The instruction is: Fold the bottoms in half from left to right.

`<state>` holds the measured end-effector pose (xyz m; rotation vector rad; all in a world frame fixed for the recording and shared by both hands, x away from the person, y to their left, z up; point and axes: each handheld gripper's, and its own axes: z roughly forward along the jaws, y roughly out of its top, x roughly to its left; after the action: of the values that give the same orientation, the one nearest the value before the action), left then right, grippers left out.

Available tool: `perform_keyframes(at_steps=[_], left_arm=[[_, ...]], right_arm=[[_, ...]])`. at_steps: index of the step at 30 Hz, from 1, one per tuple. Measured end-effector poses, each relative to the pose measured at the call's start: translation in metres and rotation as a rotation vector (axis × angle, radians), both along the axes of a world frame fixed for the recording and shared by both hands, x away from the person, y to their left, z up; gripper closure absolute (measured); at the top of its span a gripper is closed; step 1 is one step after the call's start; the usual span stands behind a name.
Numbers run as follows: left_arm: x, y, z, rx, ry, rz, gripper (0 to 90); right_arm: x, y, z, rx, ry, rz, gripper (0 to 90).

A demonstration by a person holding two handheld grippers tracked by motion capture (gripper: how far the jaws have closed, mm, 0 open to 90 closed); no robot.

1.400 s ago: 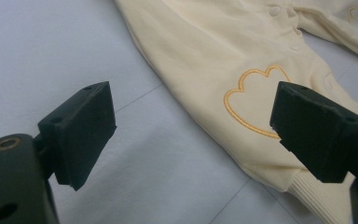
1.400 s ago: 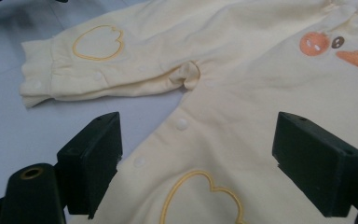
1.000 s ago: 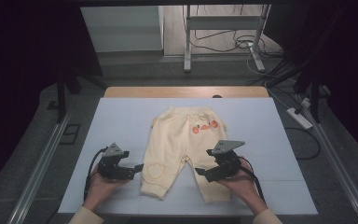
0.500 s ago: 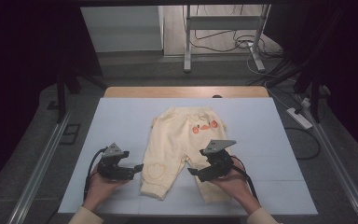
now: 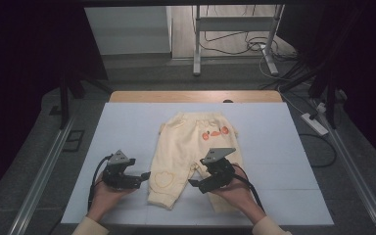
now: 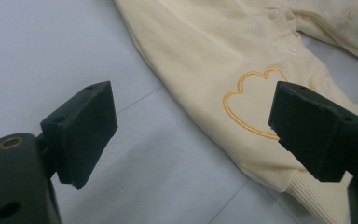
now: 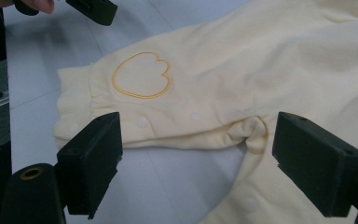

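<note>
Pants lie flat mid-table, waist far, cuffs near. Left gripper sits beside the heart leg, right gripper by the crotch; both w/ jaws apart, holding nothing. Prob. the reach-in step; next: close on fabric edges to fold.

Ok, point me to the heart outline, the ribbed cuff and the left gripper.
heart outline (image 7: 142, 75), right gripper view, inside the stitched loop.
ribbed cuff (image 7: 73, 109), right gripper view, mid ribbing.
left gripper (image 5: 144, 178), high view, between its fingertips.
</note>
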<state>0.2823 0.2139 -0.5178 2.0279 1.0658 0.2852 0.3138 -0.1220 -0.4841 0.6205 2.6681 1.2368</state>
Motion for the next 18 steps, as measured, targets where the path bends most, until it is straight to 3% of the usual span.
perform_keyframes(at_steps=[18], left_arm=[[0.000,-0.001,-0.001,0.006,-0.002,-0.003,14.9]], right_arm=[[-0.005,0.029,-0.009,-0.022,0.034,0.075,16.5]])
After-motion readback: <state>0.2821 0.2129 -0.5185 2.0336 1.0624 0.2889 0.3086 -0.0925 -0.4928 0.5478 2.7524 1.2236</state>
